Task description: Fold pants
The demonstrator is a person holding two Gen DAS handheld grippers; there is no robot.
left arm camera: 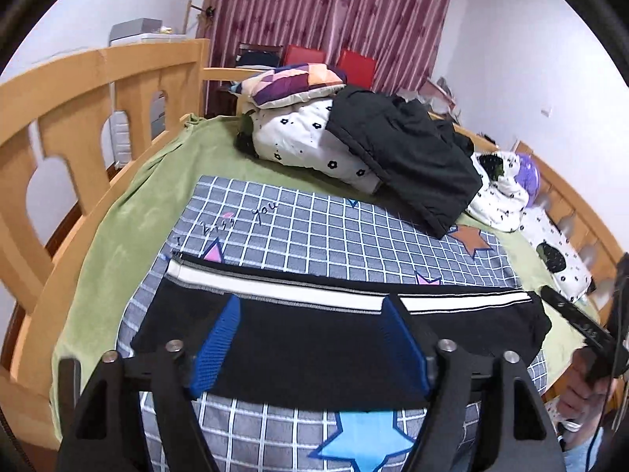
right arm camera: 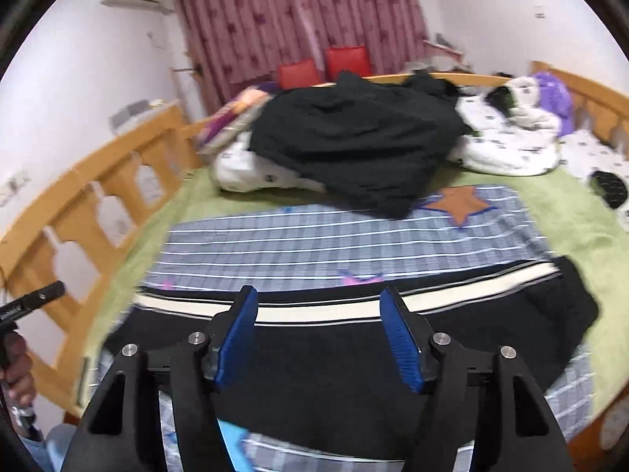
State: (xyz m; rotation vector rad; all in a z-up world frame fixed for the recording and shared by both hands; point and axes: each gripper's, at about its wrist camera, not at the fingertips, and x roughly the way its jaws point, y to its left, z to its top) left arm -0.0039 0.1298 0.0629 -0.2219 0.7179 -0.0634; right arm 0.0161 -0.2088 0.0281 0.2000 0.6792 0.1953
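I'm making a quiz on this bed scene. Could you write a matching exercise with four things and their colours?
Things:
1. pants
2. bed sheet
3. curtain
4. gripper pads

Colours:
A. maroon, flowered
B. black with a white stripe
C. blue
D. green

Pairs: 1-B, 2-D, 3-A, 4-C

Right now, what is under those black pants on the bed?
The pants lie on a grey checked sheet with stars, itself spread over a green blanket. Whatever part of the sheet's pattern sits beneath the pants is covered.
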